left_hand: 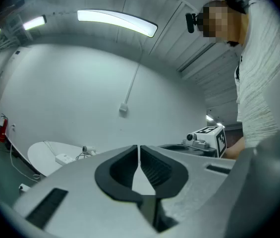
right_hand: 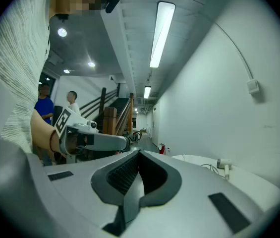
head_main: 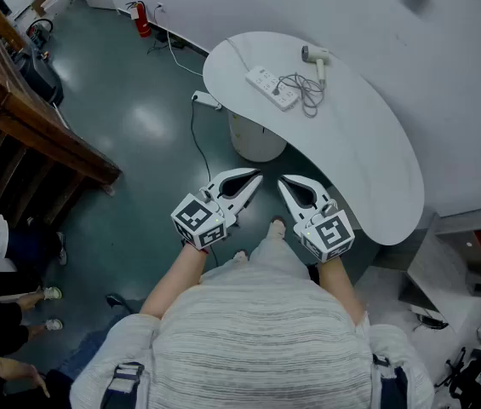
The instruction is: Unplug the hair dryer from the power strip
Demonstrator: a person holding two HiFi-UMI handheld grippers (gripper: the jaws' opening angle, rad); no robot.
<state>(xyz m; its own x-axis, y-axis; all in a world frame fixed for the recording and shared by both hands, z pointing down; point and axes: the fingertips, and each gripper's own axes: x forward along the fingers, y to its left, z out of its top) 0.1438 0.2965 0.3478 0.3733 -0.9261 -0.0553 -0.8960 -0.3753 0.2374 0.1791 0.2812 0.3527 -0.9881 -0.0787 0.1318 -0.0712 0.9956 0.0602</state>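
Observation:
A white hair dryer (head_main: 316, 56) lies at the far end of a white curved table (head_main: 368, 169), its grey cord (head_main: 301, 89) coiled beside a white power strip (head_main: 272, 87). Whether its plug sits in the strip is too small to tell. The same dryer (left_hand: 86, 149) (right_hand: 223, 164) and strip (left_hand: 63, 158) show far off in both gripper views. My left gripper (head_main: 257, 177) and right gripper (head_main: 283, 181) are held close to my body, well short of the table's near end. Both are shut with nothing between the jaws.
A white round pedestal (head_main: 255, 140) stands under the table. The strip's lead (head_main: 196, 139) trails over the green floor. A wooden stair rail (head_main: 27, 118) runs at the left, with people standing near it. A red extinguisher (head_main: 141, 20) stands by the far wall. Shelving (head_main: 478, 262) is at the right.

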